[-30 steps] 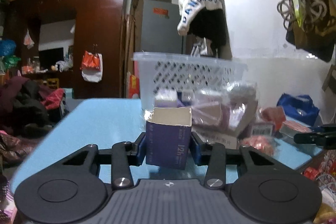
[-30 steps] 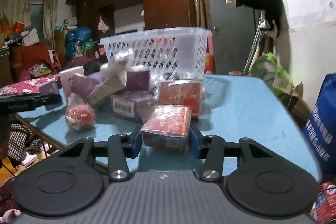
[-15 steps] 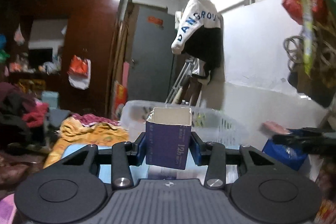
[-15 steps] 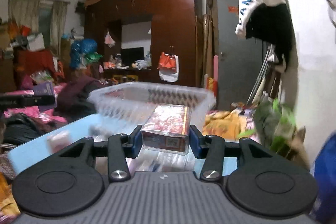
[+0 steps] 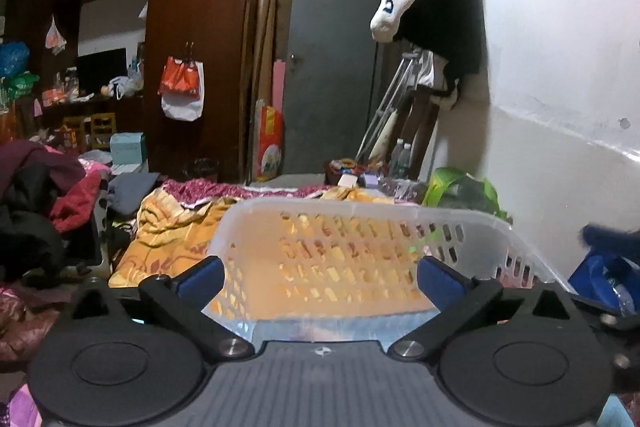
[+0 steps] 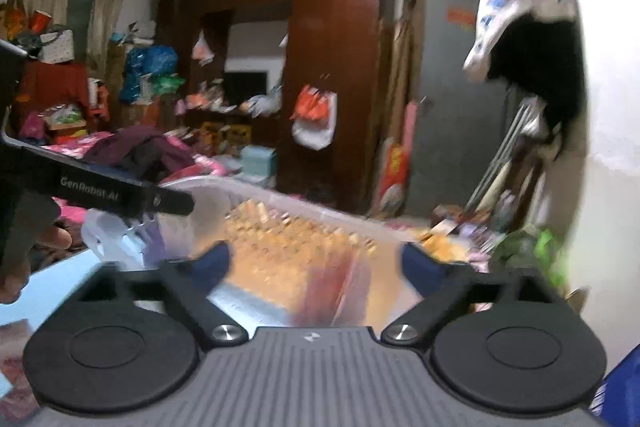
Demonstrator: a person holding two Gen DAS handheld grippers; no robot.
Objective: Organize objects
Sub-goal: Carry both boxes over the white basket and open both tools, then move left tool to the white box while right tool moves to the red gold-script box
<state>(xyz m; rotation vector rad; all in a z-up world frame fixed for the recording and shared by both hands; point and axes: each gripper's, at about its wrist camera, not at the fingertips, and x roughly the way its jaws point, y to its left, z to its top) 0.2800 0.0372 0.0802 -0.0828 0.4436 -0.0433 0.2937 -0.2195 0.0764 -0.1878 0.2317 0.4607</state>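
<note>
Basket (image 5: 360, 239) below both grippers, jaws opening, empty.

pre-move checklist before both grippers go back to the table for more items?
1. Left gripper free of load: ok. Its jaws are opening and nothing is between them.
2. Right gripper free of load: cannot tell. Its jaws are opening, but a blurred red shape shows between them; it may be dropping into the basket.
3. Both grippers over the white basket: ok, its rim lies just ahead in both views.
4. Released items landed inside the basket: cannot tell, its floor is hidden.
5. Grippers apart from each other: ok. In the right wrist view the left gripper sits off to the left, apart.
</note>
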